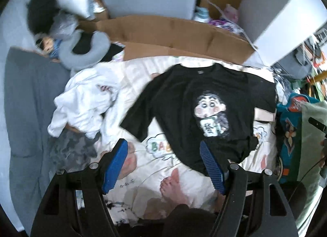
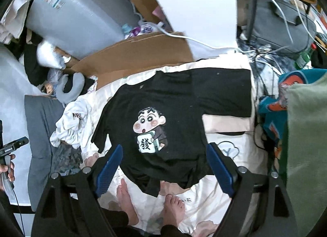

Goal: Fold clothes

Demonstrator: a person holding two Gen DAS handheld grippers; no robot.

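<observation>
I look almost straight down on a cream quilt with cartoon prints from both wrist cameras. The black short-sleeved T-shirt with a cartoon boy print lies front-up and spread on the quilt, collar at the far side, hem nearest me. Its right sleeve lies flat and straight out to the right; its left sleeve angles down toward the near left. The hem is bunched and rumpled at the near edge, just beyond a person's two bare feet standing on the quilt.

The left gripper hangs above the shirt's near-left part with its blue ribbed pads wide apart and nothing between them. The right gripper hangs over the hem, its jaws likewise spread wide and empty; no fabric touches either pad.

A crumpled white garment lies on the quilt to the left of the shirt, apart from it. A grey U-shaped neck pillow sits at the far left, with flattened brown cardboard along the far edge of the bed. A teal patterned fabric lies at the right edge.
</observation>
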